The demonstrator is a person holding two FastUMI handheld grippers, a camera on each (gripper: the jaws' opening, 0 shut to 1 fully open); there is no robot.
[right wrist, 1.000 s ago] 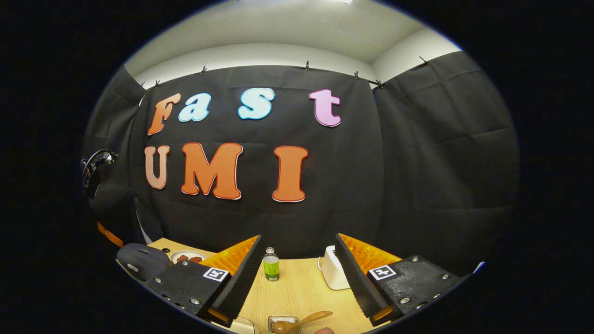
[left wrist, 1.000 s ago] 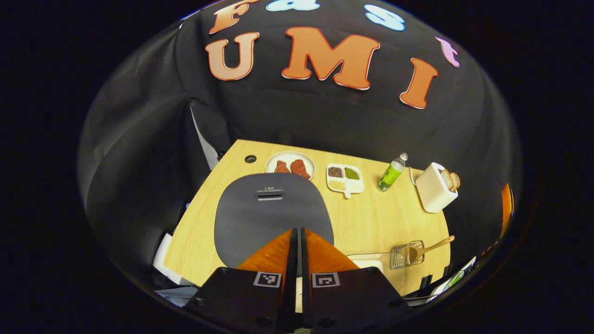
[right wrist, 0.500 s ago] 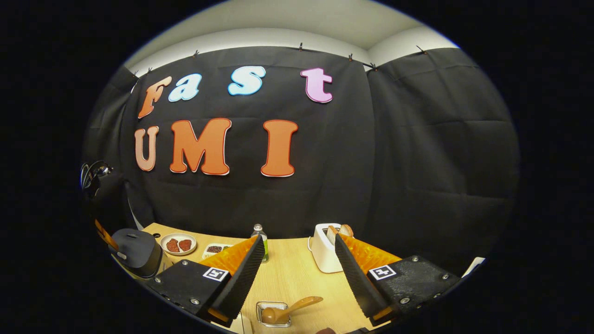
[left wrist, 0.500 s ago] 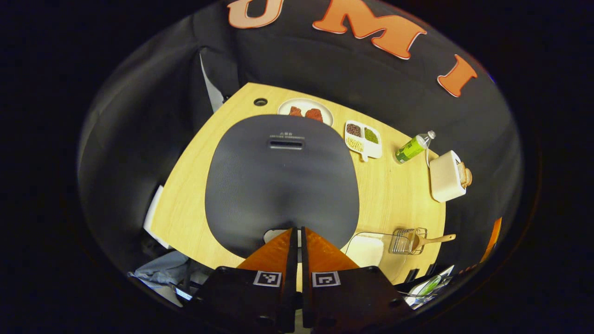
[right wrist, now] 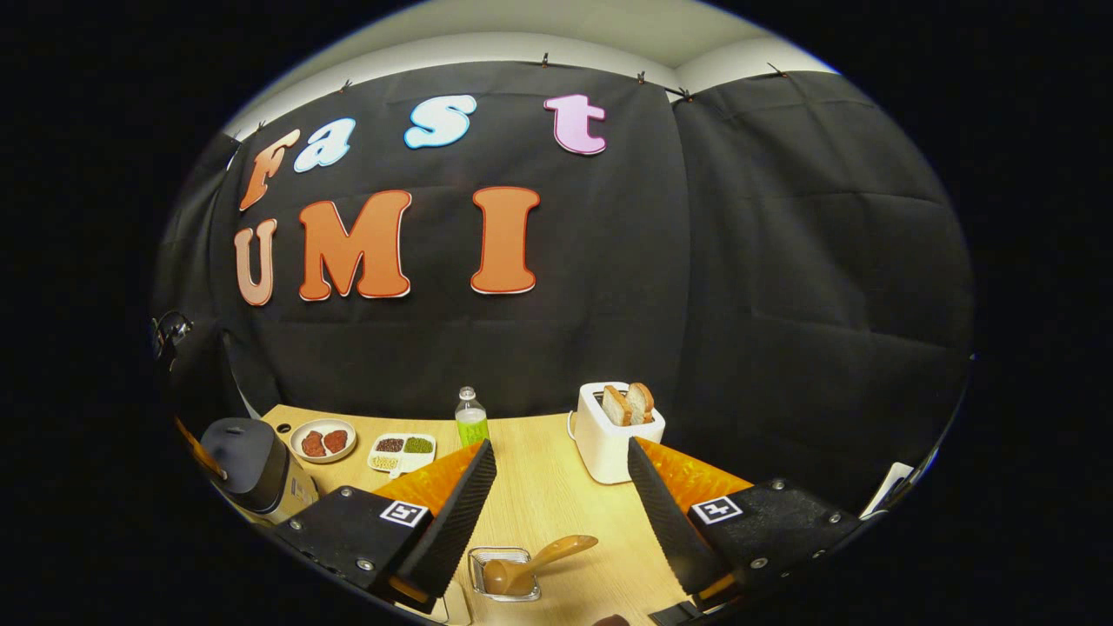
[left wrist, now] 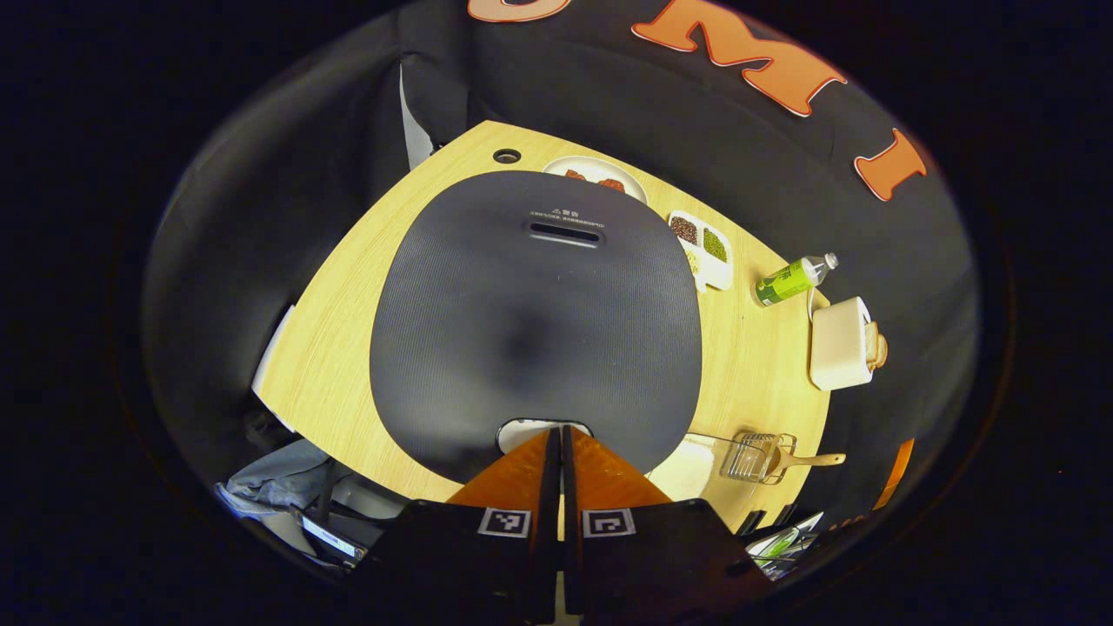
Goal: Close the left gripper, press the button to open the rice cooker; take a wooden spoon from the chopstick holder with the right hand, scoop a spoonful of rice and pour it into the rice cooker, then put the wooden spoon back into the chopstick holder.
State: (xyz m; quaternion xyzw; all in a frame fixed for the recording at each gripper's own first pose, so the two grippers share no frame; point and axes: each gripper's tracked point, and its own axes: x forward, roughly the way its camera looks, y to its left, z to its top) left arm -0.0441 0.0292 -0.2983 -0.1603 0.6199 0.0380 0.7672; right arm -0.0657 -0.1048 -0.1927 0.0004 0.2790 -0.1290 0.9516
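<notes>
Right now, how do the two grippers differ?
The left gripper has its jaws together, tips at the rice cooker's front button; the right gripper is wide open, above the spoon in its holder. Neither holds anything.

Worktop [left wrist: 330, 348] – pale wood-grain laminate, smooth, slight sheen. Rice cooker [left wrist: 535, 322] lid – dark grey plastic, matt, w/ fine ribbed texture; button [left wrist: 532, 429] at its front edge looks glossy white plastic. Wooden spoon [right wrist: 530, 563] – smooth light wood, satin finish. Chopstick holder [right wrist: 503, 574] – thin metal wire, shiny. Toaster [right wrist: 613, 439] – white plastic, smooth, semi-gloss. Bottle [right wrist: 470, 419] – clear plastic w/ glossy green label. Plate [right wrist: 323, 440] and divided dish [right wrist: 402, 452] – white, smooth, glazed-looking. Booth wall [right wrist: 783, 261] – black cloth, matt, creased.
</notes>
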